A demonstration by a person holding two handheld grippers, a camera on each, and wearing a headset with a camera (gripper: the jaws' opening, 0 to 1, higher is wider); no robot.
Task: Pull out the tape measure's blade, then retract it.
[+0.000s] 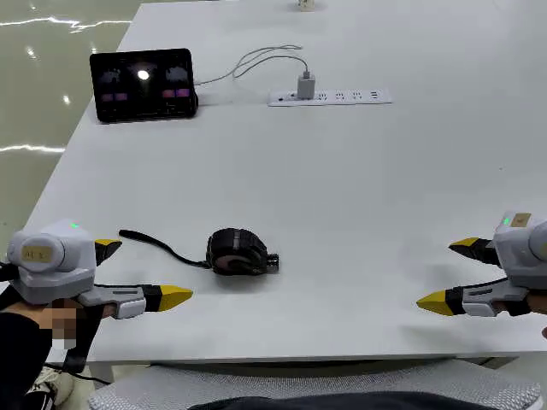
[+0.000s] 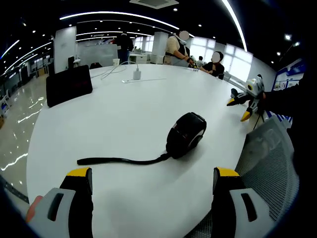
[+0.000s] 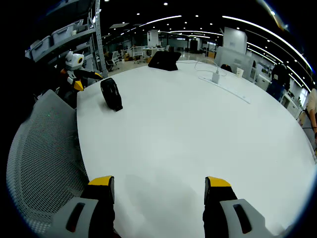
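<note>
A black tape measure (image 1: 238,252) lies on the white table (image 1: 342,188) near its front edge, with a black wrist strap (image 1: 154,243) trailing to its left. No blade is drawn out. My left gripper (image 1: 145,272) stands open at the front left, a short way left of the case; in its own view the tape measure (image 2: 186,134) and strap (image 2: 119,160) lie ahead of the left gripper (image 2: 152,181). My right gripper (image 1: 455,273) hovers open at the front right, far from the case. Its own view has the tape measure (image 3: 111,94) far off beyond the right gripper (image 3: 158,187).
A dark tablet (image 1: 144,84) stands at the back left of the table. A white power strip (image 1: 330,96) with a plugged charger (image 1: 306,85) and cable lies at the back centre. A grey mesh chair (image 1: 316,384) sits below the front edge. People (image 2: 178,49) sit beyond the table.
</note>
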